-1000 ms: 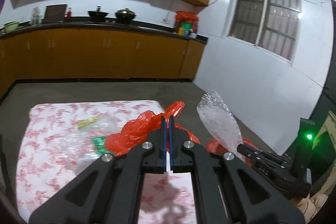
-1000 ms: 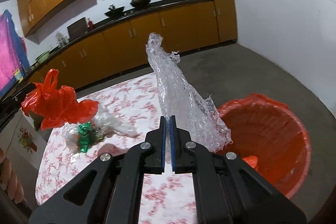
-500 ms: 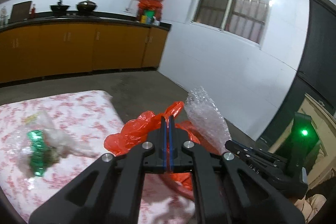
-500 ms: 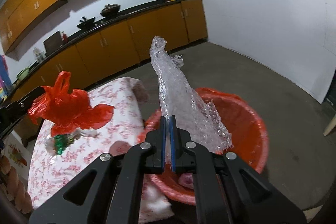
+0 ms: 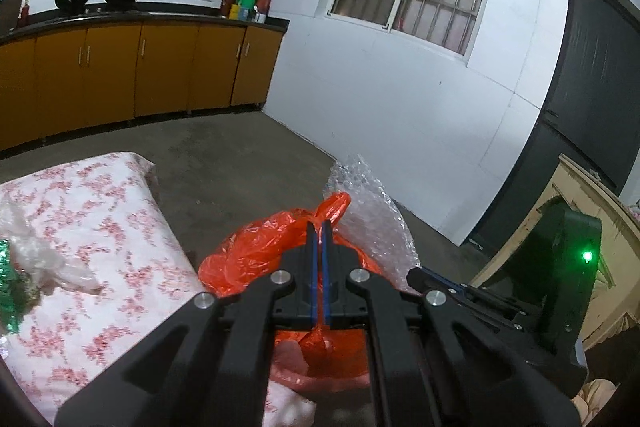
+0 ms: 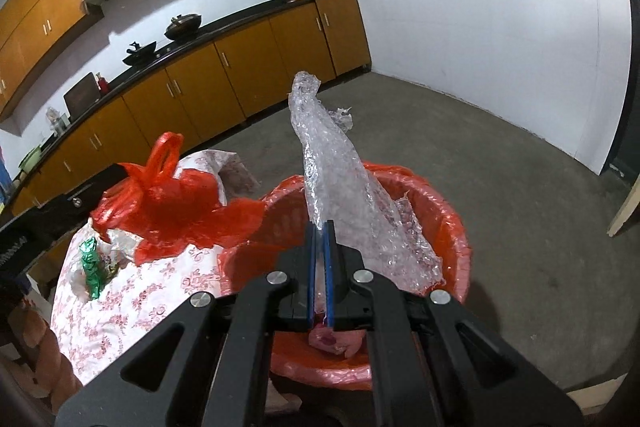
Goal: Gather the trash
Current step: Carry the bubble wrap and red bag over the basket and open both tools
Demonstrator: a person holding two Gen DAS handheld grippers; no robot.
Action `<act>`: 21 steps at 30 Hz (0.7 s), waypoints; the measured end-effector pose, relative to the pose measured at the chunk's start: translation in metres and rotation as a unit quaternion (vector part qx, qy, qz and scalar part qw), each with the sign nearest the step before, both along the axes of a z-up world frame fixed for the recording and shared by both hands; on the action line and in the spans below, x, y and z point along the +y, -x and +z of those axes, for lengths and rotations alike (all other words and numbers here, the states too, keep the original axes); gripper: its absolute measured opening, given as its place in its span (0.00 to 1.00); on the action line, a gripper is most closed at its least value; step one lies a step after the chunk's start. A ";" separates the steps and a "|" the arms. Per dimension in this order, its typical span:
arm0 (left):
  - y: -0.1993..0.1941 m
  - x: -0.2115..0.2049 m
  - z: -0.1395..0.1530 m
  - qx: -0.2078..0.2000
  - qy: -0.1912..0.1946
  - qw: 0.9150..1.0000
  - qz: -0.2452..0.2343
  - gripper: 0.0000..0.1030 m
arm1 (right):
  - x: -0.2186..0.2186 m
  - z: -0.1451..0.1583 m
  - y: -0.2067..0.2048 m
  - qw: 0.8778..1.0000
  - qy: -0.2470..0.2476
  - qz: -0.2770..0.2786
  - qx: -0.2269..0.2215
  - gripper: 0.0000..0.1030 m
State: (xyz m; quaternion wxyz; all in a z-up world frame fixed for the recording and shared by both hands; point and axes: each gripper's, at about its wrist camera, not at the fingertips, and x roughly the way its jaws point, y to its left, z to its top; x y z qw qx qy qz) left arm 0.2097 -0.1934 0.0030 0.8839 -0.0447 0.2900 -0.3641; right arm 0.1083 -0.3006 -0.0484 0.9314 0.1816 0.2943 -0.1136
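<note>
The left tool (image 5: 319,233) is matt black, two slim fingers (image 5: 310,267) lined with blue pads on their inner faces; angular black linkage arms fan back from them, each pivot capped by a round silver screw; the right tool (image 6: 320,233) is built alike, with blue pad edges and four silver screws; its black housing, seen from the left wrist, carries a lit green lamp.

Crinkled clear bubble wrap (image 6: 340,187) glints above a glossy red plastic bin liner (image 6: 448,223); a thin, shiny red plastic bag (image 6: 172,203) hangs over a matt floral tablecloth (image 6: 132,303); green foil wrapper (image 6: 91,267) gleams; rough concrete floor (image 6: 500,155); lacquered wooden cabinets (image 6: 240,83).
</note>
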 end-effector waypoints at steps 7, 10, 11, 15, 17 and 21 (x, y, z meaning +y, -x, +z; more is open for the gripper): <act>-0.008 -0.020 -0.017 0.016 -0.011 1.000 -0.012 0.03 | -0.012 -0.009 -0.002 1.000 -0.010 -0.003 0.004 0.04; -0.010 -0.026 -0.025 0.023 -0.016 0.999 -0.018 0.04 | -0.014 -0.012 -0.004 1.000 -0.012 0.003 0.005 0.05; -0.011 -0.028 -0.027 0.026 -0.018 0.999 -0.019 0.04 | -0.015 -0.014 -0.004 1.000 -0.012 0.005 0.006 0.05; -0.015 -0.029 -0.035 0.034 -0.024 0.999 -0.014 0.19 | -0.016 -0.017 -0.005 1.000 -0.013 0.008 0.009 0.20; -0.017 -0.027 -0.037 0.037 -0.025 0.999 -0.009 0.30 | -0.015 -0.018 -0.003 1.000 -0.009 0.005 0.006 0.38; -0.023 -0.013 -0.038 0.040 -0.027 0.999 0.015 0.39 | -0.014 -0.016 0.000 1.000 0.013 0.001 0.006 0.40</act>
